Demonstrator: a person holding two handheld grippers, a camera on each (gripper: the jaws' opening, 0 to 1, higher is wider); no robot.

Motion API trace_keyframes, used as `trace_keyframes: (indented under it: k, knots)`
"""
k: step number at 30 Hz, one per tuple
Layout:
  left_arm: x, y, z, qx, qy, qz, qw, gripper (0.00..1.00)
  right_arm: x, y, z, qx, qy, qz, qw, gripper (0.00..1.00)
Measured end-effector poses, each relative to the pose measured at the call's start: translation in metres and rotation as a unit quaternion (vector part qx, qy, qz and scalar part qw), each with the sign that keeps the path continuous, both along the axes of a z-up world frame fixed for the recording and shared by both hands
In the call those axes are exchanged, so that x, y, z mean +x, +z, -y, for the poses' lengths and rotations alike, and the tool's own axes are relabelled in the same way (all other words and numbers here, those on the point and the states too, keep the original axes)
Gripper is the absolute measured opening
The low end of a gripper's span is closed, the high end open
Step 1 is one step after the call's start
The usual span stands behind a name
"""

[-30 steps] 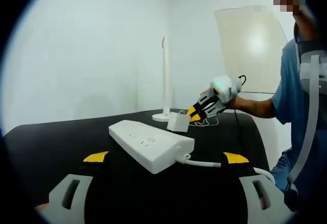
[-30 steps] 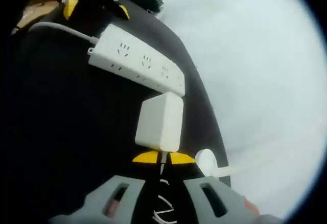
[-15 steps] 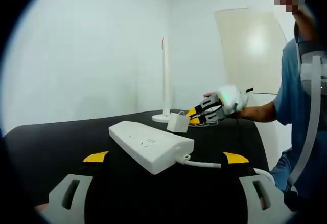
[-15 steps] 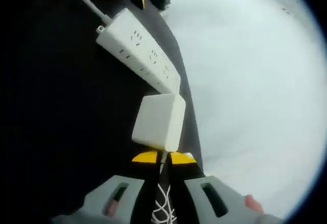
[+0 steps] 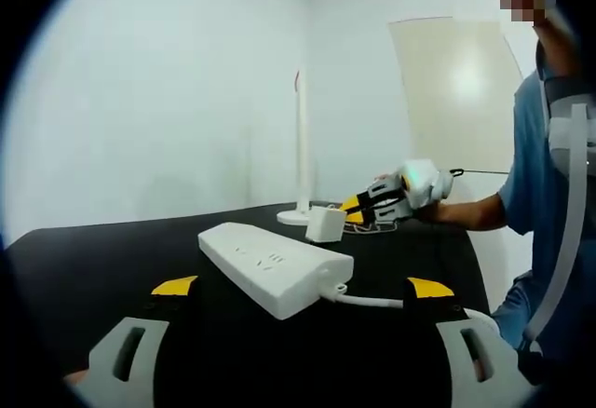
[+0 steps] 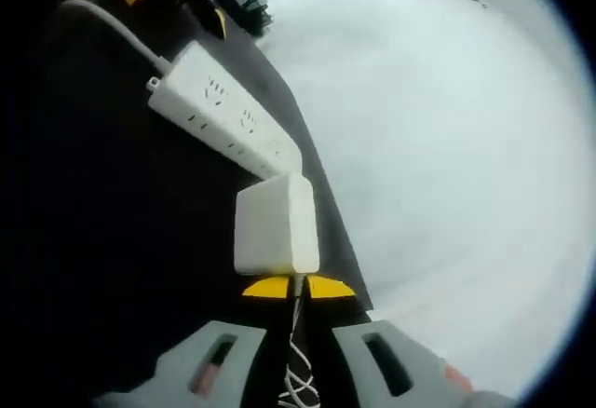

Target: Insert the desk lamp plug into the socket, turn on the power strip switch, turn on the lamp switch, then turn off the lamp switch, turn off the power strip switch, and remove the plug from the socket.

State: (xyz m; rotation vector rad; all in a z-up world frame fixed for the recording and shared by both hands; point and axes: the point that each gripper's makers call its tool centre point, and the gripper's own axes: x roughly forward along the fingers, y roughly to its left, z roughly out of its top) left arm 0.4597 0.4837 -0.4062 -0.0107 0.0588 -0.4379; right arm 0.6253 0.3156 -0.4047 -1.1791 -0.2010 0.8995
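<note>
A white power strip (image 5: 275,265) lay on the black table (image 5: 93,259), its cable (image 5: 372,300) running off to the right. The left gripper (image 5: 303,289) hovered near it, jaws wide apart and holding nothing, yellow tips on either side of the strip's near end. Beyond the strip, the right gripper (image 5: 358,209) came in from the right in a person's hand (image 5: 419,184), its jaws closed on the thin cord (image 6: 296,371) just behind the white plug (image 5: 325,224). The plug sat just past the strip's far end, not in any socket. The lamp (image 5: 301,147) stood upright at the far edge of the table, close behind the plug.
</note>
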Motion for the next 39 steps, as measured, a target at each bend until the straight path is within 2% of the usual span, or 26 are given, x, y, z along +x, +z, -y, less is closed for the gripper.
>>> trace_keyframes:
  k: [6,7,13,21,39]
  knots:
    - [0.0,0.0,0.001,0.001,0.0,-0.001,1.0,0.85,-0.001,0.007,-0.001,0.037,-0.005,-0.024,0.999,0.06]
    - [0.0,0.0,0.001,0.001,0.0,-0.001,1.0,0.85,-0.001,0.007,-0.001,0.048,-0.011,-0.038,0.998,0.06]
    - [0.0,0.0,0.0,0.001,0.001,-0.001,1.0,0.85,0.003,0.02,-0.004,0.07,-0.024,-0.044,0.9963,0.06]
    - [0.001,0.0,0.0,0.002,0.001,0.0,1.0,0.85,-0.004,0.03,-0.017,0.076,-0.017,-0.04,0.9961,0.06]
    - [0.001,0.006,-0.002,-0.007,0.004,0.013,0.9999,0.85,-0.019,0.035,-0.043,0.073,0.001,-0.03,0.9969,0.06]
